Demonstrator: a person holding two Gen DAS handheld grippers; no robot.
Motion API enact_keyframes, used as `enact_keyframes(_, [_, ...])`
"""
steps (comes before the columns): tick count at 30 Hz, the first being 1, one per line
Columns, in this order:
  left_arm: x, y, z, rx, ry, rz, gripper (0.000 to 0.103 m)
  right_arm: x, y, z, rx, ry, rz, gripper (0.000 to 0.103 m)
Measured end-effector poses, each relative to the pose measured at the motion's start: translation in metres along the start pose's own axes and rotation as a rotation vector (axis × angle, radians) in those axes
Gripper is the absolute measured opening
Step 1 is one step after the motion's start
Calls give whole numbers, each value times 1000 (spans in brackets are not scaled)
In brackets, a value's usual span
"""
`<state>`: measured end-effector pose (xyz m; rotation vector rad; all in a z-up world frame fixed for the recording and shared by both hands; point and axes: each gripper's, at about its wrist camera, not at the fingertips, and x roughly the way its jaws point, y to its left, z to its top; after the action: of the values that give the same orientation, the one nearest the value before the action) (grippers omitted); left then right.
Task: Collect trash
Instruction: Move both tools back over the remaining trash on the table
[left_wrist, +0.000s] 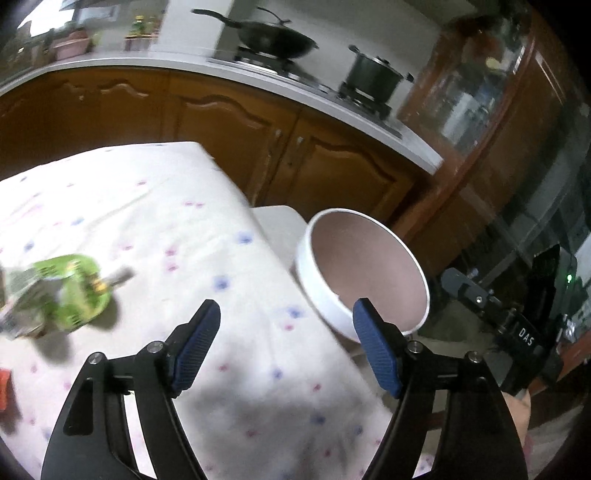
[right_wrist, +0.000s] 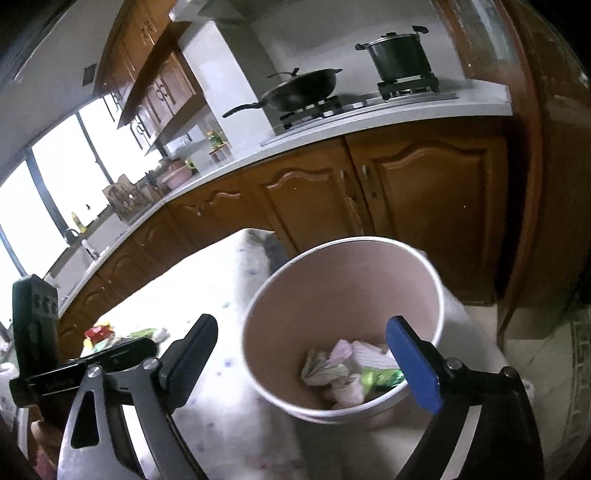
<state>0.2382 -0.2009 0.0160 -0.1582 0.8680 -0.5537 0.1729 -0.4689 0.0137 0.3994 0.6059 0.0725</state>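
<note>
**Both grippers empty beside the bin**

Here the left gripper (left_wrist: 286, 345) hangs over the near part of the table (left_wrist: 155, 206), its blue-padded jaws spread wide with nothing between them. The table wears a white cloth dotted with small pink and blue flowers. On the cloth to the left lies a crumpled green wrapper (left_wrist: 75, 295), blurred, with a greyish scrap touching its left side. A red item (left_wrist: 4, 387) shows at the left edge of the left wrist view, too cut off to tell what it is.

The white bin (left_wrist: 321, 291) stands just past the table's right edge, its pale pink inside open to view. The right gripper (right_wrist: 308, 352) hovers above its near rim, jaws also wide apart and holding nothing. Inside the bin (right_wrist: 266, 354), at the bottom, lie crumpled paper (right_wrist: 332, 363) and a green wrapper (right_wrist: 382, 376).

Behind, a wok (right_wrist: 303, 88) and a lidded pot (right_wrist: 399, 55) sit on the stove above brown cabinets.
</note>
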Motion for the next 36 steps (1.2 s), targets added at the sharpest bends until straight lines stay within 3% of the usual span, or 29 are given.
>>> enact_keyframes(19, [-106,88,-46,-155,-117,105,76,8,91,-30,-76,34,138,95])
enact_keyframes(36, [-166,162,-76,-282,-193,202,76,36,170,-56,-162,120,245,95])
